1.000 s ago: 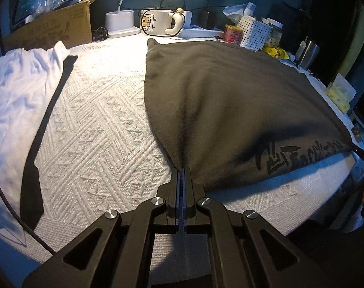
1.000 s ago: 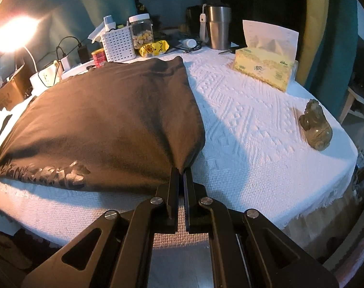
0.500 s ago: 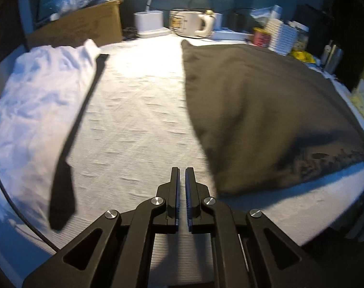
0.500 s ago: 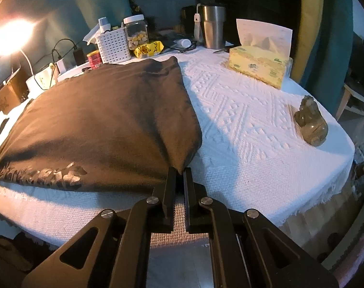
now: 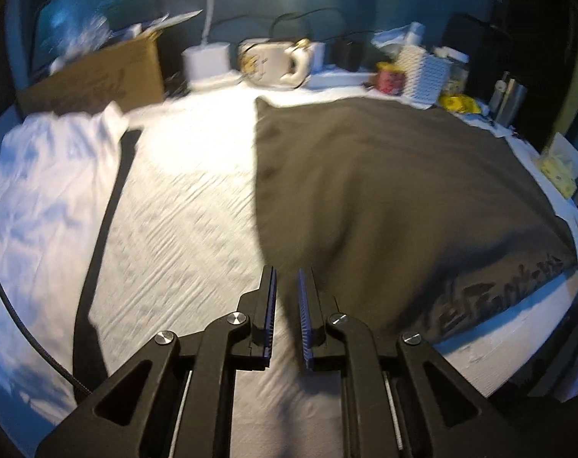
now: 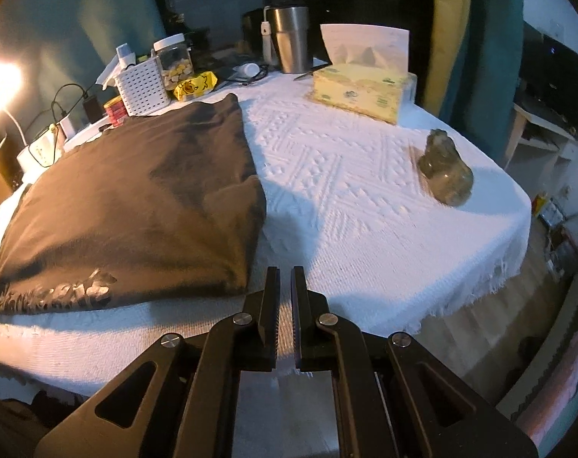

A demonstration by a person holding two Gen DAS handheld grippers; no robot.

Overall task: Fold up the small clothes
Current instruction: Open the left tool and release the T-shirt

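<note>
White textured tablecloth (image 6: 365, 206) bears a folded dark garment (image 6: 136, 206) before teal walls.

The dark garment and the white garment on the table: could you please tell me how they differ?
The dark garment is brownish-grey with printed lettering along its near edge; the white garment shows no print. The dark garment lies smooth, as a neat rectangle mid-table; the white garment lies rumpled at the table's left edge. Both rest on the white textured tablecloth.
</note>
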